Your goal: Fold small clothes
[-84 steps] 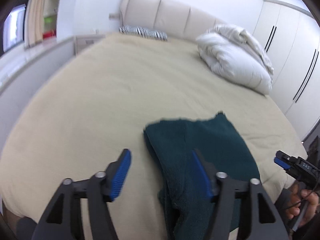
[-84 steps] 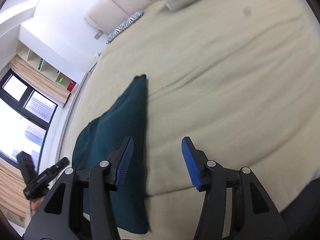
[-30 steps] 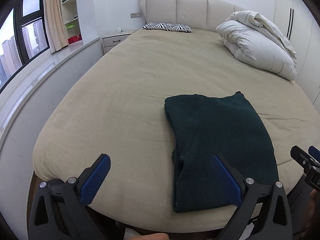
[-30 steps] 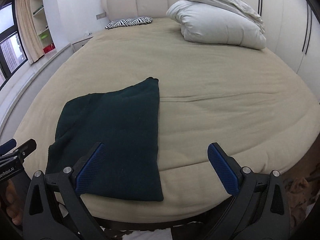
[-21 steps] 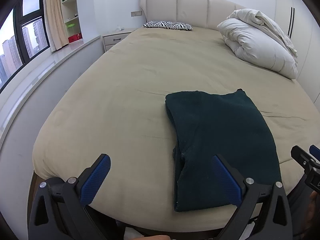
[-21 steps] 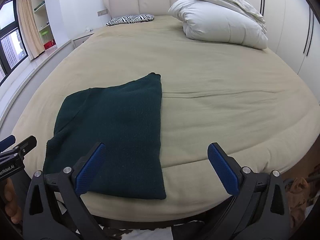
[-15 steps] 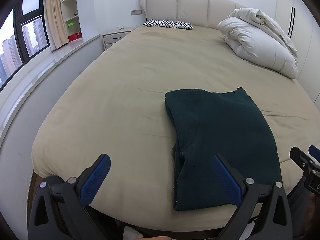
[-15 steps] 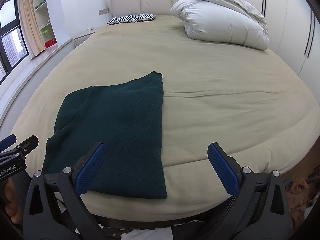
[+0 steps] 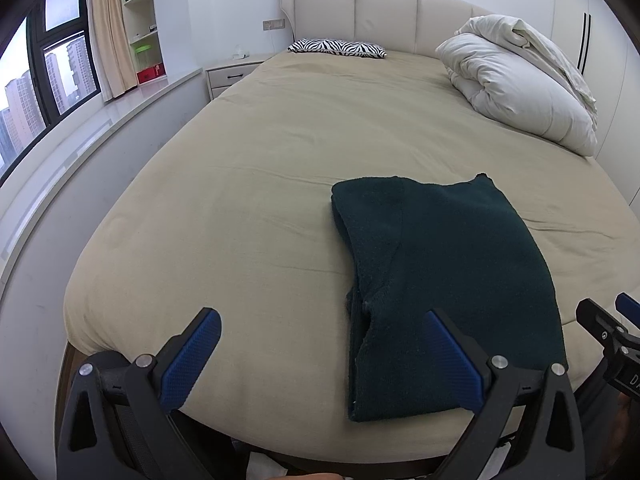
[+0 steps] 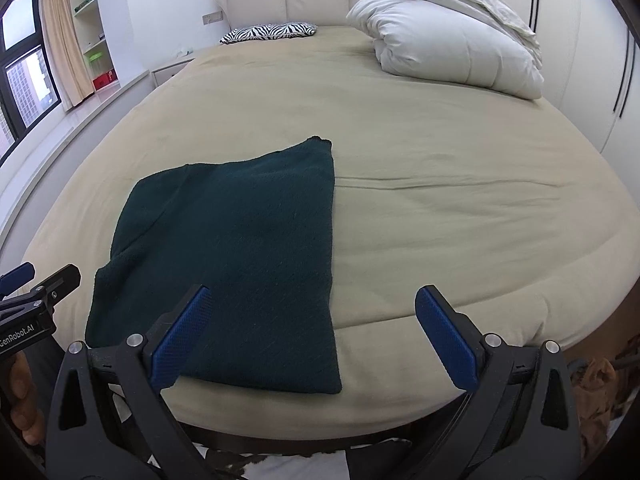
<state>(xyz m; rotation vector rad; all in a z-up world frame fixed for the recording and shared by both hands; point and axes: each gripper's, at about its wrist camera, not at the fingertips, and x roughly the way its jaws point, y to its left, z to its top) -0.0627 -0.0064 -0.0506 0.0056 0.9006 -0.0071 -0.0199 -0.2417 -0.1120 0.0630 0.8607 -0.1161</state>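
Both sets of jaws stand spread wide with nothing between them: the left gripper (image 9: 320,354) and the right gripper (image 10: 312,326) are held off the near edge of the bed (image 9: 248,184), above and short of the cloth. Less than three seconds ago they were down low over the fabric, half closed, the left one straddling its folded edge; since then they have pulled back and opened fully, and over the last second neither view has shifted. That reads as a fold just finished and let go, so this garment seems done, or nearly so.

Just beyond the blue pads lies the dark green garment (image 10: 240,248), flat on the beige sheet near the bed's foot, its near end reaching the mattress edge. It forms a tidy rectangle of thick, fuzzy knit. From the left wrist, its left side shows stacked layers with a small gap where they part; its right edge runs straight. Well apart, far back, sit a white duvet (image 9: 520,88) and a zebra pillow (image 9: 338,47) by the headboard.
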